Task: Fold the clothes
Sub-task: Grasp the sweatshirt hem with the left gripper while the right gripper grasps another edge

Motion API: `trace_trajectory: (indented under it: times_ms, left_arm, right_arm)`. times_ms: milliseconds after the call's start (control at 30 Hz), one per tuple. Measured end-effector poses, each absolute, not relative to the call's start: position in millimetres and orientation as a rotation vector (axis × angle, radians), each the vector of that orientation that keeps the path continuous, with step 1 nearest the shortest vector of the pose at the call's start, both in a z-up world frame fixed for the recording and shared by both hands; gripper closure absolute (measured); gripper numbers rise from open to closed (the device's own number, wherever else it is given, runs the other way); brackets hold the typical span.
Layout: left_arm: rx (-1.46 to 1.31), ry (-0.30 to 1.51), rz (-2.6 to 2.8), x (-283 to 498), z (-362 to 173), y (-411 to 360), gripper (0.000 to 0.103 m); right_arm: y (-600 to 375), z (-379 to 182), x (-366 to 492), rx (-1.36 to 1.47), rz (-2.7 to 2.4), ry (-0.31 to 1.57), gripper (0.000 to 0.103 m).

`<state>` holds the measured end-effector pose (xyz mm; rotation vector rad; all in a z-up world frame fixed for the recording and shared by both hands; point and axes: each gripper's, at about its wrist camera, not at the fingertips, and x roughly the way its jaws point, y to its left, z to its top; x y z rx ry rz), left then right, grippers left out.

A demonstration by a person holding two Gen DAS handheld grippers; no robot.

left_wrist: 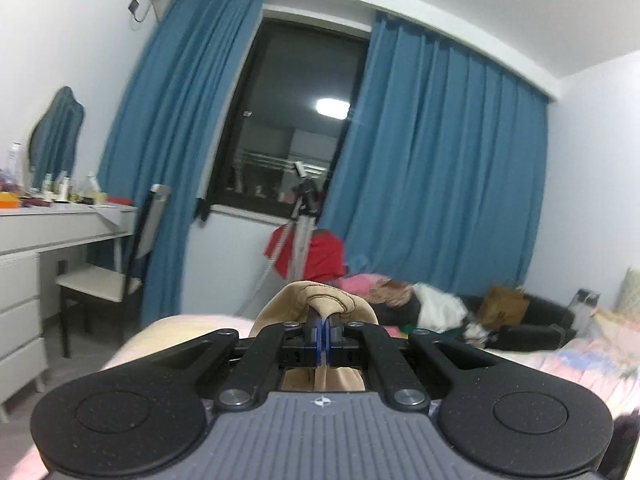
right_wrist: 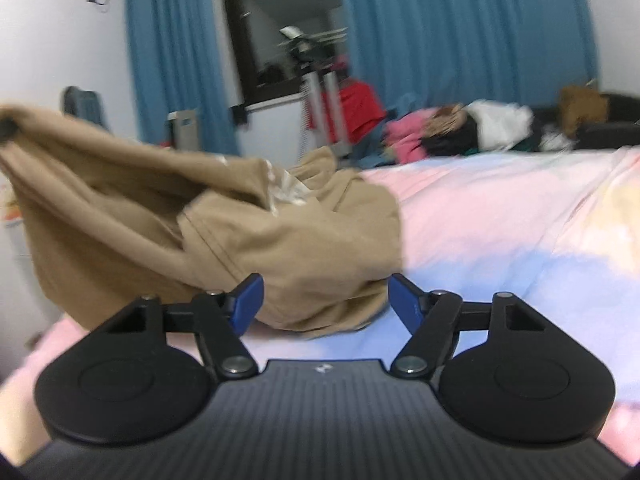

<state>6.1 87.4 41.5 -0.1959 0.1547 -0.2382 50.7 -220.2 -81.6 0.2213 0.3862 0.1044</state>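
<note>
The left hand-held gripper (left_wrist: 324,330) is clamped on a fold of the tan garment (left_wrist: 316,304), its blue pads pressed together with the cloth bunched over and around the fingertips and more cloth seen hanging below them. The gripper is raised above the bed (left_wrist: 560,364) and pointed roughly level toward the dark window (left_wrist: 296,120) and the blue curtains (left_wrist: 432,168).

In the right wrist view the tan garment (right_wrist: 224,220) is seen stretched from a pinched corner at the far left edge, lifted off the mattress, down to a crumpled heap resting on the pastel bed cover (right_wrist: 500,216). A shiny, pale lining or label is visible near the middle of the heap, though it is too blurred to be identified. The right hand-held gripper (right_wrist: 322,300) is held with its jaws apart at a medium width; the near edge of the garment lies between and just beyond the blue pads (right_wrist: 246,298), and no pad is seen pressing on it.

Beyond the bed, a pile of mixed clothes (right_wrist: 460,128) lies against the curtains, and a red garment (left_wrist: 316,256) is draped by a tripod (left_wrist: 302,216). A white counter (left_wrist: 60,220) crowded with bottles is seen at the left, with a chair (left_wrist: 104,280) pushed beside it.
</note>
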Motion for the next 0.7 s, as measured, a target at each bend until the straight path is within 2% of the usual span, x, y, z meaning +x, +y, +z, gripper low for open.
trace_trajectory:
  times_ms: [200, 367, 600, 667, 700]
  left_arm:
    - [-0.254, 0.318, -0.152, 4.8, 19.0, 97.0, 0.101]
    - [-0.25, 0.362, -0.125, 14.7, 9.6, 98.4, 0.101]
    - [-0.233, 0.444, -0.11, 59.0, -26.4, 105.4, 0.1]
    - [-0.235, 0.461, -0.11, 70.6, -35.4, 107.8, 0.1]
    - [-0.236, 0.468, -0.111, 74.4, -39.7, 109.2, 0.1]
  right_arm:
    - [-199.6, -79.7, 36.0, 0.272, 0.226, 0.38, 0.034]
    - [-181.6, -84.0, 48.8, 0.226, 0.245, 0.325, 0.034]
    - [-157.8, -107.8, 89.2, 0.176, 0.246, 0.36, 0.033]
    - [-151.9, -115.5, 100.5, 0.152, 0.253, 0.404, 0.023]
    - [-149.9, -120.0, 103.9, 0.143, 0.253, 0.423, 0.023]
